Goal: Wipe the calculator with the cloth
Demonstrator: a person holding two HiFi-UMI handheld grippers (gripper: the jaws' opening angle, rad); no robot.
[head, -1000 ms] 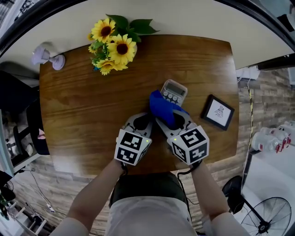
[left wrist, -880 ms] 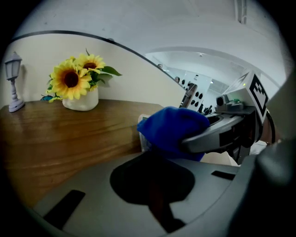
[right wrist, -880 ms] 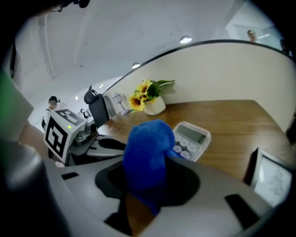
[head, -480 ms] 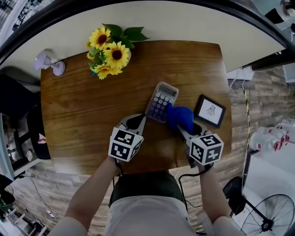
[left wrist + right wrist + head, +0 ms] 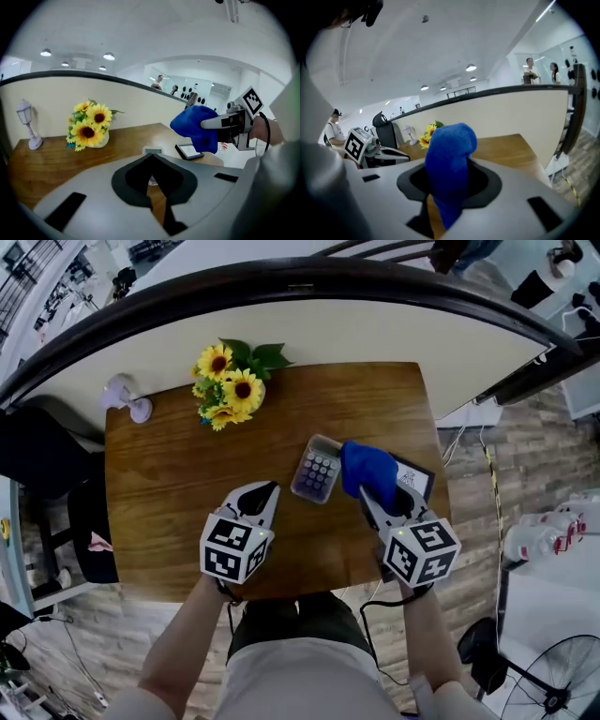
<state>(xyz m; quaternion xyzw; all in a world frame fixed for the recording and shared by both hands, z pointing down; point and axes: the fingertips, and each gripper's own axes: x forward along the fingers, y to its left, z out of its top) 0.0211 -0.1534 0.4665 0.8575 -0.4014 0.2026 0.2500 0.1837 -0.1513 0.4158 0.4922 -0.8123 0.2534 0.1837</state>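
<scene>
The grey calculator [image 5: 317,470] lies flat near the middle of the wooden table [image 5: 169,474], and only its top edge [image 5: 153,151] shows in the left gripper view. My right gripper [image 5: 368,493] is shut on the blue cloth [image 5: 367,470], lifted clear of the table to the calculator's right. The cloth [image 5: 449,164] bulges up out of the jaws in the right gripper view, and it [image 5: 197,127] also shows at the right of the left gripper view. My left gripper [image 5: 267,495] is shut and empty, raised to the left of the calculator.
A bunch of sunflowers [image 5: 230,385] stands at the back of the table, with a small white lamp [image 5: 124,395] at the back left. A small black-framed picture [image 5: 412,479] lies right of the calculator, partly under the cloth. A cream wall borders the table's far side.
The right gripper lifted the cloth off the calculator and carried it right. Both grippers rose above the table. The calculator is now uncovered.
</scene>
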